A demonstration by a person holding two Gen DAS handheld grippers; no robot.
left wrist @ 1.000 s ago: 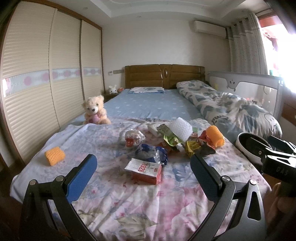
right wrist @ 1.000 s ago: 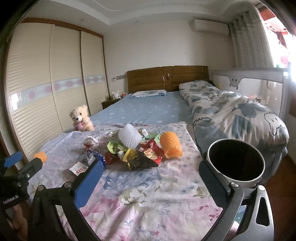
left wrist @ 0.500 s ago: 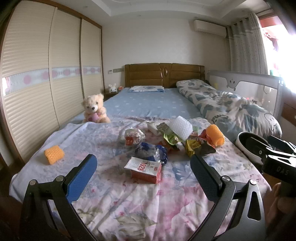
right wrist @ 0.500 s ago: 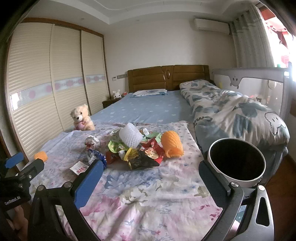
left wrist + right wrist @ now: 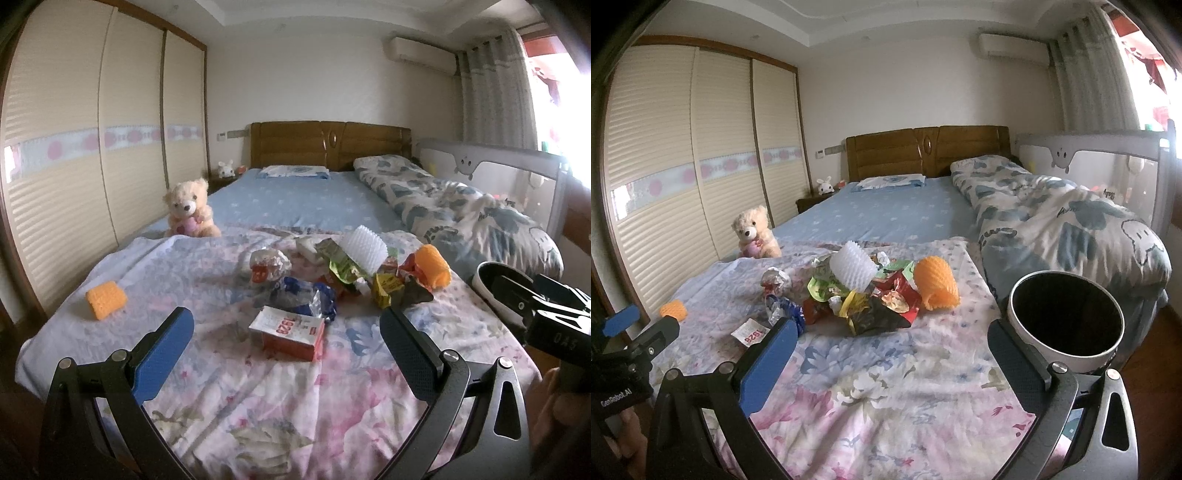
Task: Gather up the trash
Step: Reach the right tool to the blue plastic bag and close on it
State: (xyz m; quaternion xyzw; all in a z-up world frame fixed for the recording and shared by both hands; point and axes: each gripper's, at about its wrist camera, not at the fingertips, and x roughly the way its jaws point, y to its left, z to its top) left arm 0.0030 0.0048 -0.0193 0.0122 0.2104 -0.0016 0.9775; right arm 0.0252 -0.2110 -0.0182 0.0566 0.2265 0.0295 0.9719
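Both tongs wide, nothing between the pads; left tongs (image 5: 286, 338) hang low over the near end of the bed (image 5: 280, 417), lined up on the red-and-white carton (image 5: 287, 333), probably the first pick since it's the closest loose piece. Right tongs (image 5: 892, 345) sit to the bin side, with the bin (image 5: 1065, 319) just off the bed's near right corner, rim facing up and mouth dark, so I'd guess it's parked there for short drops from the pile. Landmark = the bin. Trash pile (image 5: 860, 295) lies on the floral sheet to the left of the bin, a bit farther up the bed: orange foam net (image 5: 936, 282) is the piece nearest the bin, white foam net (image 5: 853, 267) stands behind it, crumpled green, red and dark wrappers bunched between and in front. Farther left of the bin: blue-and-clear crumpled bag (image 5: 304, 301), a balled silver wrapper (image 5: 267, 264), then the carton. Well apart, at the bed's far-left edge, a second small orange foam piece (image 5: 106, 304) lies alone. Everything looks light, crinkly, easily crushed; foam nets are springy, may slip from a shallow pinch. Teddy bear (image 5: 188, 214) beyond the pile isn't trash, leave it.
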